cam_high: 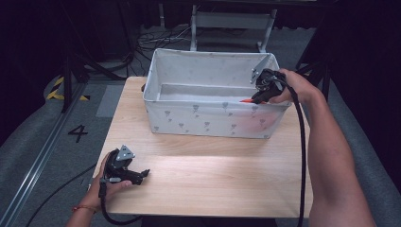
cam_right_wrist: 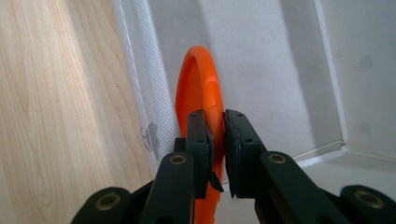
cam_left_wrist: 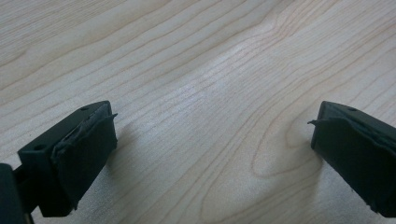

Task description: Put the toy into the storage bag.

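An orange plate (cam_right_wrist: 201, 79), thin and seen edge-on, is pinched between the jaws of my right gripper (cam_right_wrist: 217, 135), which is shut on it. The plate hangs inside the white fabric bin (cam_right_wrist: 140, 84), close to its near wall. From the high view my right gripper (cam_high: 261, 94) reaches over the bin's right front corner, and a sliver of the orange plate (cam_high: 247, 100) shows below it. My left gripper (cam_high: 142, 174) rests low over the wooden table (cam_high: 213, 175) near its left front corner. Its jaws stand wide apart in the left gripper view, left gripper (cam_left_wrist: 212, 135) holding nothing.
The white bin (cam_high: 208, 120) with a grey heart print stands at the back of the table. Black cables trail from both grippers. Grey floor, a marking "4" (cam_high: 78, 133) and stand legs lie beyond the table's left edge.
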A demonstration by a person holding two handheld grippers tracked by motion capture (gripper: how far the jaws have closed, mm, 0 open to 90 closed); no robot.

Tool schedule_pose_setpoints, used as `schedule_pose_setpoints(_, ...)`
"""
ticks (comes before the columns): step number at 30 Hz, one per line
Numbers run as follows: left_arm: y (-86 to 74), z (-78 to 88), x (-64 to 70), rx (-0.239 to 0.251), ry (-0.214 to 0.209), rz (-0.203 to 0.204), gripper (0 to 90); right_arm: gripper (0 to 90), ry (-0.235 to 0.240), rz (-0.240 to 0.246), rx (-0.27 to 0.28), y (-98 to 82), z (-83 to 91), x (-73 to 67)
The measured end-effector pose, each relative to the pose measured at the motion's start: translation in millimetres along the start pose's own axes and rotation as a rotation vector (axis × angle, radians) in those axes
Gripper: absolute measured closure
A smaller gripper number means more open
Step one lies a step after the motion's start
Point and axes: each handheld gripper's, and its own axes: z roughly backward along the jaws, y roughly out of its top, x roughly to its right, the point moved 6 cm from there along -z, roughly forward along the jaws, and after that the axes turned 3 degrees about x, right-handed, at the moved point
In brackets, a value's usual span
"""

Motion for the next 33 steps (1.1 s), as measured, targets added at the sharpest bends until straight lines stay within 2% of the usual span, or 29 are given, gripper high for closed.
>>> schedule_pose_setpoints(2,0.0,0.0,0.0,0.000,0.000,0.000,0.5,81.0,0.005,-0.005,-0.008,-0.1,-1.2,0.2)
schedule_pose_setpoints(6,0.0,0.0,0.0,0.000,0.000,0.000,0.5,81.3,-0.020,-0.016,-0.024,1.8,-5.2,3.6)
schedule_pose_setpoints(8,0.0,0.0,0.1,0.000,0.000,0.000,0.5,81.3,-0.024,-0.014,-0.078,0.8,-14.6,5.1)
schedule_pose_setpoints(15,0.0,0.0,0.0,0.000,0.000,0.000,0.5,81.5,0.008,-0.019,-0.088,2.2,-28.0,4.9)
schedule_pose_setpoints(19,0.0,0.0,0.1,0.000,0.000,0.000,0.5,81.1,-0.001,-0.024,-0.099,1.6,-29.8,6.4)
schedule_pose_setpoints(21,0.0,-0.1,0.1,0.001,0.000,0.001,0.5,76.1,-0.024,-0.026,-0.104,1.7,-30.5,8.4)
schedule_pose_setpoints(22,0.0,0.0,0.1,0.000,0.000,0.000,0.5,73.1,-0.042,-0.036,-0.099,2.0,-30.0,10.6)
schedule_pose_setpoints(26,0.0,0.0,0.1,0.000,0.000,0.000,0.5,68.0,-0.047,-0.058,-0.082,0.2,-28.5,10.9)
schedule_pose_setpoints(30,0.0,0.0,0.1,0.000,0.000,0.000,0.5,60.2,-0.061,-0.085,-0.038,-1.8,-26.3,12.4)
schedule_pose_setpoints(31,0.0,0.0,0.1,0.000,0.000,0.000,0.5,57.5,-0.076,-0.115,-0.025,-2.6,-24.9,12.7)
schedule_pose_setpoints(32,0.0,0.0,0.0,0.000,0.000,0.000,0.5,57.5,-0.076,-0.115,-0.025,-2.6,-24.9,12.7)
schedule_pose_setpoints(33,0.0,-0.1,0.1,0.000,0.000,0.000,0.5,53.5,-0.085,-0.128,0.017,-3.1,-22.9,12.8)
